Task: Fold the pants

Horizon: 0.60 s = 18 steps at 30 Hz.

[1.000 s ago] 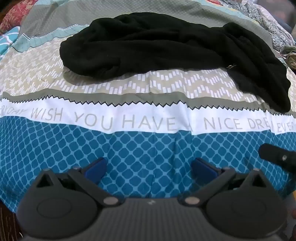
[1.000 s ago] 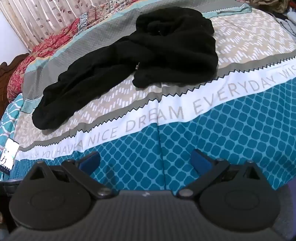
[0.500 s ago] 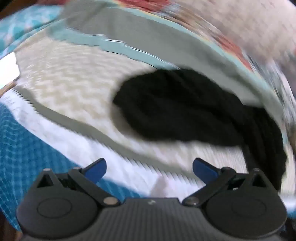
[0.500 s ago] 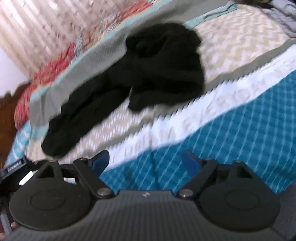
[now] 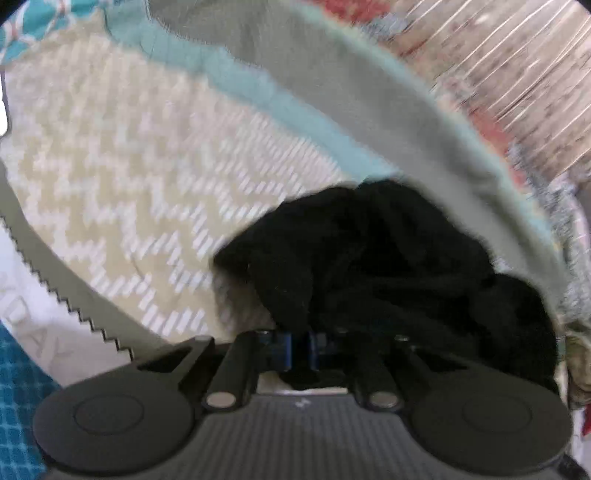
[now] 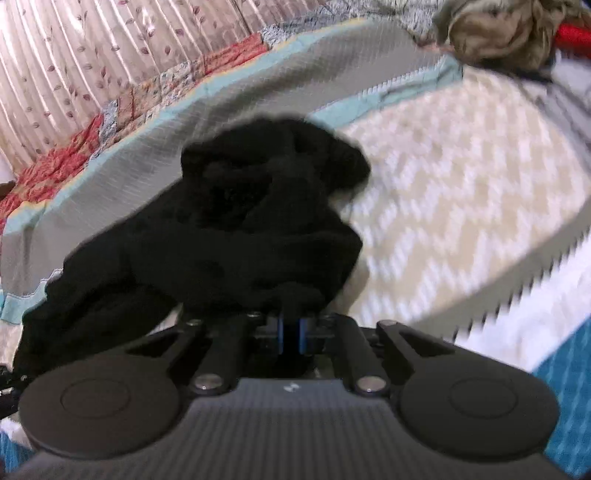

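Note:
The black pants point(image 5: 388, 266) lie crumpled on the patterned bedspread point(image 5: 147, 177). In the left wrist view my left gripper point(image 5: 298, 350) is shut on the near edge of the pants, with black cloth pinched between its blue pads. In the right wrist view the pants point(image 6: 243, 229) bunch up in front of my right gripper point(image 6: 291, 334), which is shut on their near edge too. Both views are motion-blurred.
The bedspread point(image 6: 461, 206) has beige zigzag, grey and teal bands. A striped curtain point(image 6: 74, 66) and a red patterned quilt point(image 6: 48, 170) lie behind. A crumpled brownish cloth point(image 6: 498, 33) sits at the far right of the bed.
Both grippers were open over the blue band of the bedspread. They moved forward to the pants and closed on the cloth, which now bunches up.

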### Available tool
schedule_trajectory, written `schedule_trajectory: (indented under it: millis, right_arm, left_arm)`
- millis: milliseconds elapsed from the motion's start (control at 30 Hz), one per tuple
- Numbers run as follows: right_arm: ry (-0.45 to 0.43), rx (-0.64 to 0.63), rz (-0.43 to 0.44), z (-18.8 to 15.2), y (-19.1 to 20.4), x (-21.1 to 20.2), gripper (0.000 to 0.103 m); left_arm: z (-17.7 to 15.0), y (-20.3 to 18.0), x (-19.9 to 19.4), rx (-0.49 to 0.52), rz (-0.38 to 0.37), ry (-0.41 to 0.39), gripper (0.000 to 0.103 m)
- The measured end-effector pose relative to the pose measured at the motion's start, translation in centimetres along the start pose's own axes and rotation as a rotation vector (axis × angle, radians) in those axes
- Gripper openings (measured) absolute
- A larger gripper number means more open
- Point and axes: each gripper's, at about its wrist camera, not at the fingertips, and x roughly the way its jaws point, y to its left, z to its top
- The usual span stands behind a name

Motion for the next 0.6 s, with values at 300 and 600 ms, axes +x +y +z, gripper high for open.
schedule_trajectory:
  millis: [300,600]
  right_arm:
    - [-0.414,-0.134,0.002,6.9,-1.1,-14.1,0.010]
    - [-0.300,-0.174,-0.262,7.2,-6.3,-11.5,0.038]
  left_arm:
    - [6.9,-0.5,-7.3,0.015,-0.278,-0.085,0.007]
    - [3.4,2.4,-1.4,0.008,-0.149,0.038,0.009]
